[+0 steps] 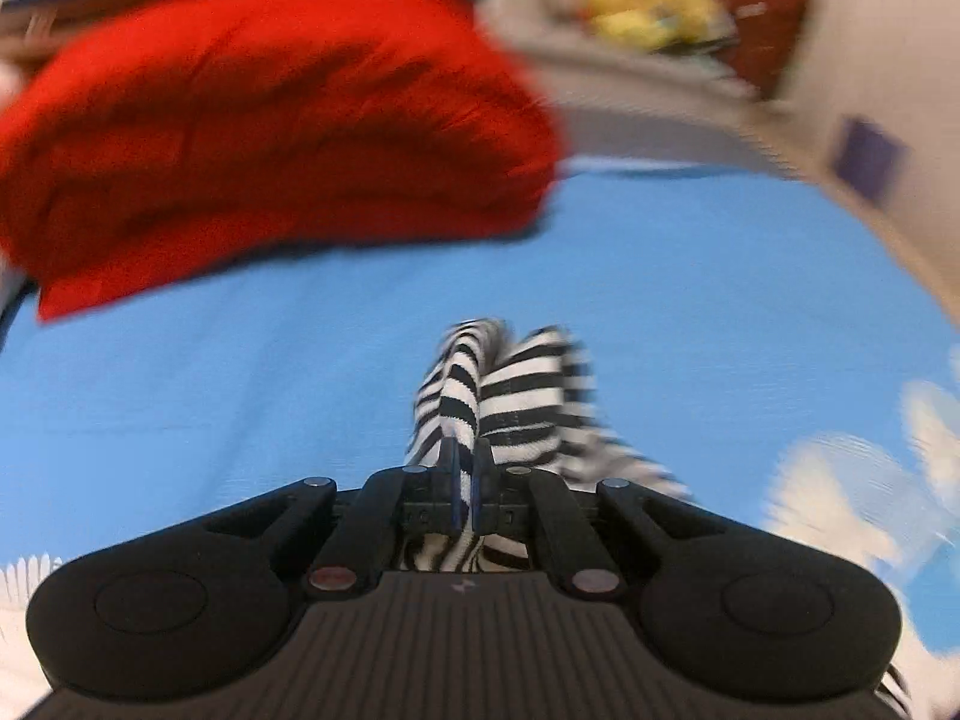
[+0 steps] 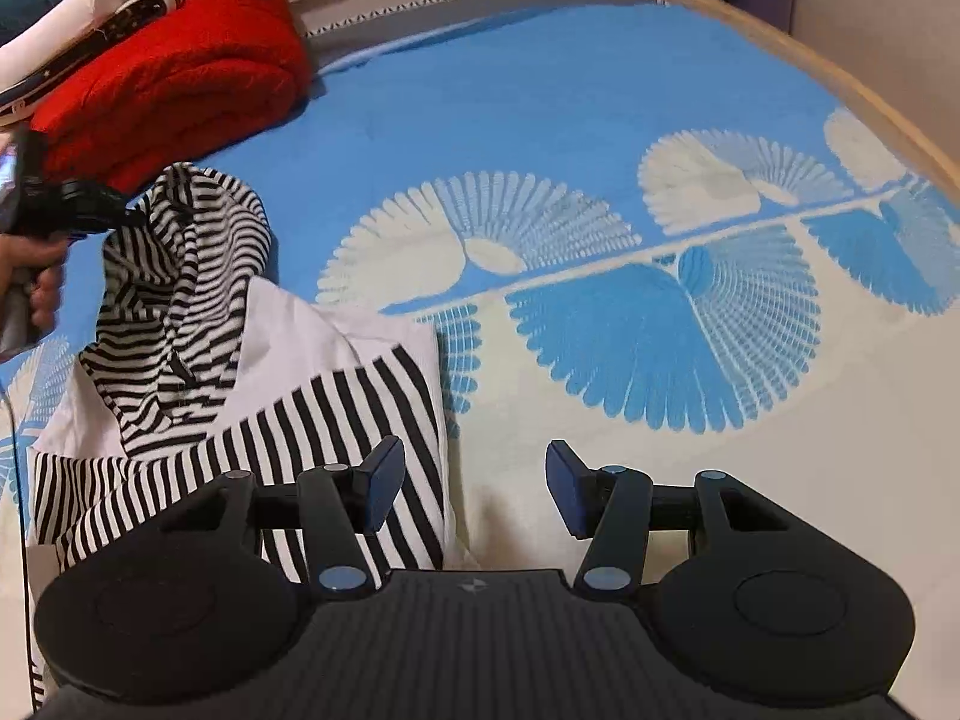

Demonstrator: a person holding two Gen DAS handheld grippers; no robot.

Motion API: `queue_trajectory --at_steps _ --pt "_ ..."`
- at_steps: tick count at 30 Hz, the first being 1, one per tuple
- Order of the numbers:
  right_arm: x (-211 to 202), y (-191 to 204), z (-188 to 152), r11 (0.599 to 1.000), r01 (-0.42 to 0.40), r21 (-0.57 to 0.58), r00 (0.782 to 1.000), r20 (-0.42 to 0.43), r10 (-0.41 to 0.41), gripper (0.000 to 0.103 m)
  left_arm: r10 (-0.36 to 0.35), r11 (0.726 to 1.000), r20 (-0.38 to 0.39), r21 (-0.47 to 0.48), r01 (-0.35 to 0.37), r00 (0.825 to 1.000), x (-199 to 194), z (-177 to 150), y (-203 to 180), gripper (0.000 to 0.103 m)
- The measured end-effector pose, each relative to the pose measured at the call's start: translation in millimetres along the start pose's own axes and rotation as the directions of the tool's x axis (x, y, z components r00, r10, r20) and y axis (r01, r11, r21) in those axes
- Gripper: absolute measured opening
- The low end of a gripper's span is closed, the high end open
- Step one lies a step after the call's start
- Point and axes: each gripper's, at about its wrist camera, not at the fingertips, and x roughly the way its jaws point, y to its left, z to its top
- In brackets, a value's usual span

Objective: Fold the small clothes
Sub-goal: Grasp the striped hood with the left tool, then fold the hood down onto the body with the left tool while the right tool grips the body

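Left wrist view, blurred: the left gripper [image 1: 467,462] has its two fingers pressed together on a fold of a black-and-white striped garment [image 1: 510,396], which bunches up just ahead of the fingertips and trails back under the gripper body. Beyond it lies a blue bedspread [image 1: 240,372] with a pale fan pattern. A folded red blanket [image 1: 270,120] sits at the far left of the bedspread. A shelf with yellow soft toys [image 1: 648,0] shows behind, too smeared to detail.

Right wrist view, sharp: the right gripper [image 2: 474,489] hangs above the bedspread [image 2: 600,120] with its fingers well apart and nothing between them. The left finger is over the lower striped edge of the garment [image 2: 180,276]; the right finger is over bare cream cloth. The garment lies at the left of the bed, part white, part striped, one striped portion lifted into a peak. At that peak the left gripper [image 2: 135,217] pinches the cloth, carried by a hand [image 2: 30,276] at the frame edge. The red blanket [image 2: 168,84] rests beyond, with white and dark clothes [image 2: 90,6] piled on top.
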Motion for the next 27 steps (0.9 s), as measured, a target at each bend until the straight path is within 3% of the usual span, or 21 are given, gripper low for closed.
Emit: queue_trajectory --at_steps 2,4,7,9,11,12,13,15,17,19,21,23,25,27 --pt "-8 3 3 1.000 -0.006 -0.016 1.000 0.028 0.006 0.054 -0.080 0.995 0.046 0.067 0.077 0.996 -50 -13 -16 0.003" --pt "-16 3 4 1.000 -0.003 -0.024 0.998 0.059 0.005 0.054 -0.170 0.970 0.062 0.185 0.156 0.983 -105 -34 -35 0.003" --pt "-27 -1 5 1.000 -0.006 0.005 0.996 0.087 0.005 0.054 -0.293 0.896 0.025 0.357 0.265 0.956 -193 -80 -57 0.003" --pt "-35 -5 5 0.999 -0.016 0.037 0.994 0.106 0.012 0.054 -0.329 0.828 -0.037 0.469 0.307 0.944 -250 -121 -67 0.002" --pt "-43 -7 4 0.998 -0.023 0.056 0.991 0.131 0.015 0.054 -0.344 0.788 -0.110 0.507 0.350 0.933 -291 -157 -67 0.003" --pt "-47 -7 3 0.998 -0.028 0.061 0.990 0.142 0.019 0.054 -0.342 0.785 -0.131 0.505 0.360 0.930 -309 -172 -65 0.006" --pt "-51 -7 2 0.997 -0.035 0.067 0.988 0.151 0.025 0.054 -0.331 0.801 -0.123 0.488 0.348 0.935 -323 -183 -59 0.006" --pt "-55 -7 -1 0.996 -0.046 0.075 0.986 0.161 0.034 0.054 -0.295 0.887 -0.047 0.357 0.292 0.954 -344 -198 -42 0.010" --pt "-56 -5 -4 0.995 -0.056 0.082 0.986 0.164 0.042 0.054 -0.232 0.965 0.024 0.128 0.227 0.972 -349 -207 -19 0.011" --pt "-54 -1 -7 0.993 -0.076 0.088 0.986 0.154 0.062 0.054 -0.155 0.982 0.045 -0.098 0.159 0.987 -339 -216 -4 0.018" --pt "-48 3 -10 0.987 -0.119 0.110 0.987 0.125 0.105 0.054 -0.098 0.941 0.015 -0.324 0.097 0.995 -311 -230 8 0.027" --pt "-39 8 -13 0.978 -0.160 0.131 0.985 0.079 0.151 0.054 -0.112 0.868 -0.046 -0.490 0.075 0.993 -276 -245 22 0.028" --pt "-26 14 -17 0.968 -0.205 0.146 0.979 0.011 0.206 0.054 -0.148 0.779 -0.161 -0.627 0.015 0.976 -240 -260 25 0.028" --pt "-10 22 -24 0.955 -0.247 0.163 0.962 -0.077 0.262 0.054 -0.234 0.698 -0.217 -0.716 0.008 0.948 -208 -271 31 0.031"
